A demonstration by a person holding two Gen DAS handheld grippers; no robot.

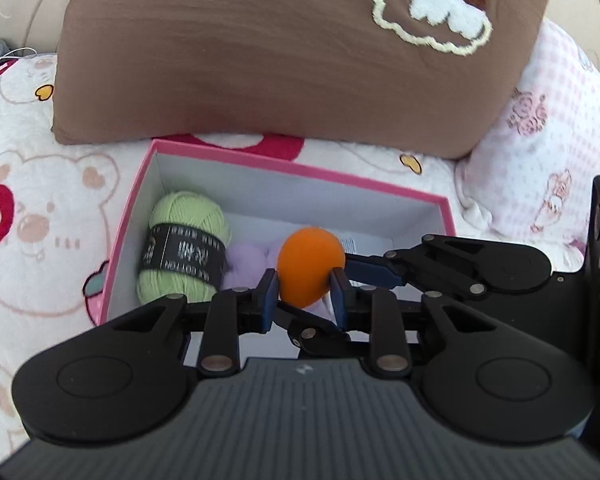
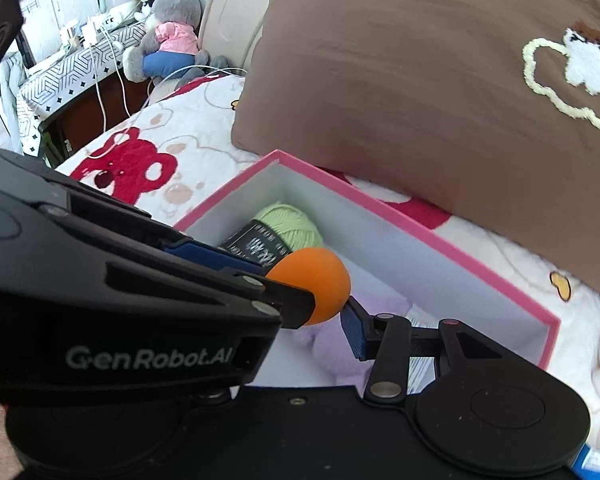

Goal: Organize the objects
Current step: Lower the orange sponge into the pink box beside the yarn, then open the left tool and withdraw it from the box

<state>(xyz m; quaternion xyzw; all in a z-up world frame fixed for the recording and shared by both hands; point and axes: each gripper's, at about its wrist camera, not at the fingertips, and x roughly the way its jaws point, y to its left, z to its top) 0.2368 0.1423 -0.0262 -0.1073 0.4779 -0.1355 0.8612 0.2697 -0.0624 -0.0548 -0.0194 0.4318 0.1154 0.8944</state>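
Here, orange ball [image 1: 310, 266] in left claw [image 1: 305, 294], above pink-rimmed box [image 1: 300, 170]

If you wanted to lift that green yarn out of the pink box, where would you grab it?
Probably around the black band at the middle of the yarn, coming down from above. The yarn lies on its side in a corner of the box, so the walls block a sideways approach. The band looks like its tightest, least squashy part.
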